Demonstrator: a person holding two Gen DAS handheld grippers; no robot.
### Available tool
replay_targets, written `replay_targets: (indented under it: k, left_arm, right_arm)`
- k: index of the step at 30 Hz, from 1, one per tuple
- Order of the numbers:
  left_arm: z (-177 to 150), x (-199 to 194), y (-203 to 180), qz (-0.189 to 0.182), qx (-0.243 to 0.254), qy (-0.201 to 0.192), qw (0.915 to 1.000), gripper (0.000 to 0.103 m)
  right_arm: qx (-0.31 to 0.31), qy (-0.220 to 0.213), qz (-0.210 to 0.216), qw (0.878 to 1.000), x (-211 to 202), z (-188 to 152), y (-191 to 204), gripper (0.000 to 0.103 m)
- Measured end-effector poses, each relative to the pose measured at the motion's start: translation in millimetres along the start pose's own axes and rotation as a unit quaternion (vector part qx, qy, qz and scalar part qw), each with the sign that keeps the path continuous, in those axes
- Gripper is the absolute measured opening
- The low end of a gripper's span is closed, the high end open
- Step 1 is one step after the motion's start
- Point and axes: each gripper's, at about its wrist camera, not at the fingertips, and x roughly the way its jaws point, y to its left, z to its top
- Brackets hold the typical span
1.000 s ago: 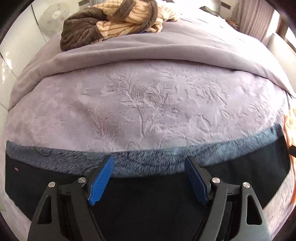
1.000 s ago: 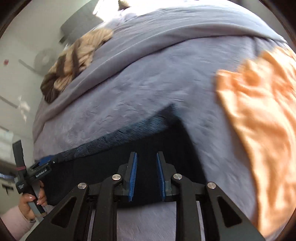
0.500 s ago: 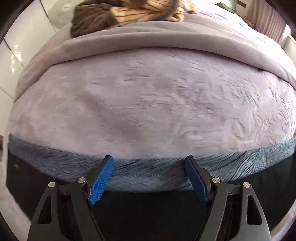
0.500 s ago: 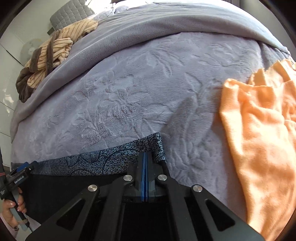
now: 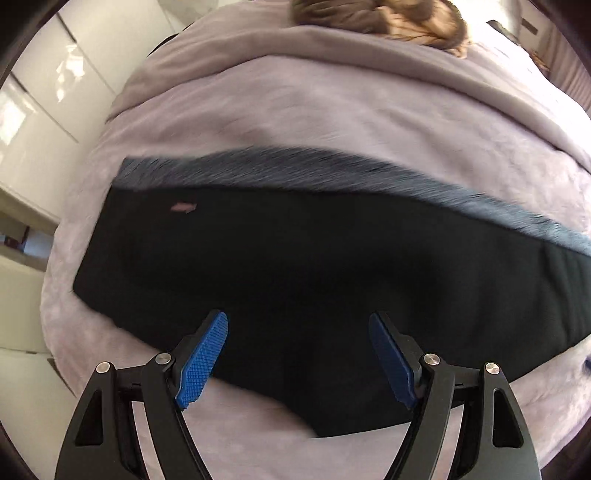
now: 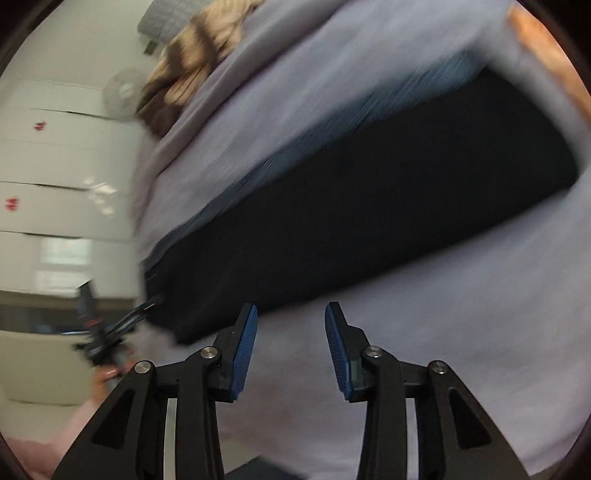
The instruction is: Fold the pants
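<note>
The pants (image 5: 314, 266) lie flat on the lilac bed as a long black band with a blue patterned strip (image 5: 332, 166) along the far edge. They also show in the right wrist view (image 6: 369, 206), blurred. My left gripper (image 5: 297, 354) is open and empty, hovering over the pants' near edge. My right gripper (image 6: 290, 350) is open and empty, above bare bedcover just in front of the pants. The left gripper (image 6: 110, 328) and the hand holding it show at the left in the right wrist view.
A brown and beige striped garment (image 5: 376, 18) lies bunched at the far end of the bed (image 5: 332, 103). An orange cloth (image 6: 546, 55) lies past the pants' right end. White cabinets (image 6: 55, 166) stand to the left of the bed.
My right gripper was shut at the pants' patterned corner; it has let go, opened and pulled back. My left gripper stayed open and drew back, so the whole pants show.
</note>
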Motion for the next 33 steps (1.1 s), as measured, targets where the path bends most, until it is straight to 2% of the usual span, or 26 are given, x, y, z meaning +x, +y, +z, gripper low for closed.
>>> replay_targets:
  k: [3, 5, 7, 8, 10, 13, 15, 16, 17, 18, 19, 20, 23, 25, 28, 29, 31, 33]
  left_arm:
    - [-8, 6, 22, -0.055, -0.007, 0.013, 0.9984, 0.08]
    - [-23, 7, 30, -0.094, -0.001, 0.026, 0.9952, 0.08]
    - [-36, 13, 34, -0.136, -0.012, 0.054, 0.9892, 0.08]
    - [-41, 19, 38, -0.159, -0.026, 0.069, 0.9846, 0.08]
    - [-50, 33, 43, -0.2, -0.059, 0.095, 0.9735, 0.08]
    - [-49, 48, 45, -0.244, -0.101, 0.099, 0.9594, 0.08]
    - [-48, 59, 42, -0.272, -0.132, 0.111, 0.9465, 0.08]
    - [-47, 63, 41, -0.274, -0.139, 0.113, 0.9448, 0.075]
    - [-46, 66, 40, -0.266, -0.138, 0.113, 0.9474, 0.068]
    - [-48, 63, 39, -0.254, -0.13, 0.11, 0.952, 0.056]
    - [-48, 59, 39, -0.252, -0.124, 0.103, 0.9542, 0.051]
    - [-50, 52, 42, -0.257, -0.119, 0.09, 0.9549, 0.05]
    - [-54, 42, 40, -0.243, -0.08, 0.061, 0.9648, 0.049]
    - [-57, 51, 33, -0.224, -0.06, 0.059, 0.9709, 0.049]
    - [-61, 56, 31, -0.222, -0.056, 0.049, 0.9722, 0.051]
    - [-61, 55, 33, -0.222, -0.056, 0.048, 0.9722, 0.053]
    - [-61, 46, 33, -0.21, -0.049, 0.049, 0.9754, 0.061]
    - [-58, 33, 39, -0.203, -0.044, 0.049, 0.977, 0.061]
  right_arm:
    - [0.023, 0.024, 0.037, 0.999, 64, -25, 22, 0.042]
    - [0.05, 0.019, 0.058, 0.997, 98, -29, 30, 0.042]
    - [0.072, 0.009, 0.056, 0.996, 119, -30, 32, 0.045]
    - [0.079, 0.004, 0.051, 0.996, 125, -30, 32, 0.049]
    - [0.091, -0.011, 0.059, 0.994, 133, -29, 32, 0.05]
    - [0.103, -0.031, 0.074, 0.991, 136, -25, 30, 0.05]
    - [0.125, -0.038, 0.087, 0.988, 141, -25, 24, 0.05]
    - [0.136, -0.038, 0.091, 0.986, 144, -23, 23, 0.049]
    - [0.143, -0.037, 0.08, 0.986, 147, -20, 25, 0.024]
    - [0.145, -0.033, 0.059, 0.987, 149, -17, 29, 0.014]
    - [0.139, -0.037, 0.06, 0.988, 147, -17, 35, 0.014]
    - [0.126, -0.04, 0.057, 0.99, 143, -18, 42, 0.013]
    - [0.099, -0.037, 0.036, 0.994, 134, -24, 45, 0.013]
    - [0.099, -0.03, 0.016, 0.995, 143, -26, 34, 0.013]
    - [0.062, -0.029, -0.005, 0.998, 147, -27, 31, 0.015]
    - [0.057, -0.027, -0.008, 0.998, 144, -29, 33, 0.019]
    - [0.06, -0.018, -0.038, 0.997, 135, -32, 39, 0.023]
    - [0.054, -0.003, -0.059, 0.997, 124, -36, 47, 0.023]
